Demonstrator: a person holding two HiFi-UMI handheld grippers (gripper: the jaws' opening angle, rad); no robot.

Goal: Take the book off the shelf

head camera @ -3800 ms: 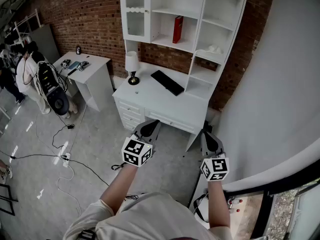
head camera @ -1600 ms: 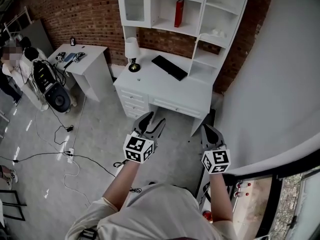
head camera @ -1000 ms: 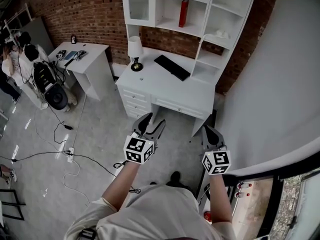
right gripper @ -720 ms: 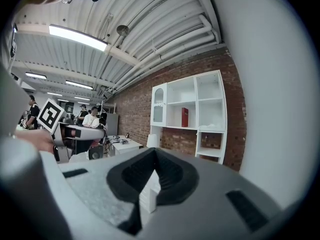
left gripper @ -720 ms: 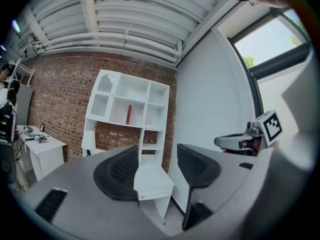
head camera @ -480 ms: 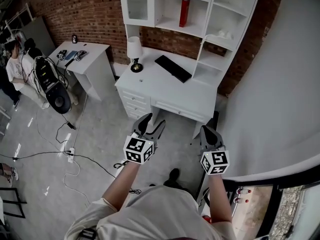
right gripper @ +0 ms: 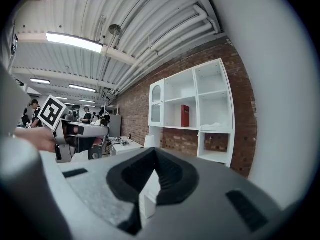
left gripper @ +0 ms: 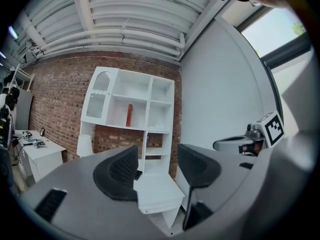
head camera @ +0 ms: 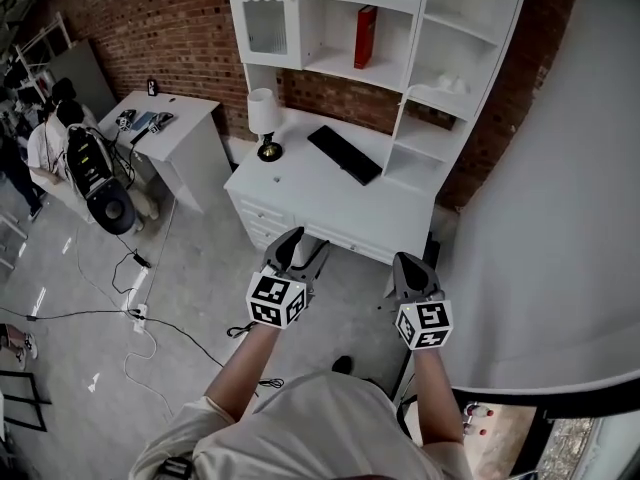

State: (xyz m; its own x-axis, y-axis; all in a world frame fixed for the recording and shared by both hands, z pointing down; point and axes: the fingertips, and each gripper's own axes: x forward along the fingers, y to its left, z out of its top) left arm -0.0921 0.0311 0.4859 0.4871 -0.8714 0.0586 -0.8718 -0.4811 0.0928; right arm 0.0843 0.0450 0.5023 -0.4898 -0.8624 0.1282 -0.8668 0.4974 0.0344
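Note:
The red book (head camera: 366, 36) stands upright on the middle shelf of the white hutch (head camera: 420, 98), far ahead of both grippers. It also shows small in the left gripper view as the red book (left gripper: 129, 115), and in the right gripper view as the red book (right gripper: 185, 116). My left gripper (head camera: 305, 244) is held low in front of the desk with its jaws apart and nothing between them (left gripper: 155, 165). My right gripper (head camera: 408, 263) hangs beside it, its jaws pressed together and holding nothing (right gripper: 155, 170).
A white desk (head camera: 300, 193) under the hutch carries a lamp (head camera: 262, 118) and a black keyboard (head camera: 344, 155). A smaller white desk (head camera: 175, 118) and people with equipment (head camera: 70, 148) are at the left. Cables (head camera: 130, 308) lie on the floor. A curved white wall (head camera: 560, 218) rises at the right.
The desk and hutch have drawn closer to the grippers. The left gripper's jaws have parted since the oldest frame; the right gripper has drifted slightly left and up, still shut.

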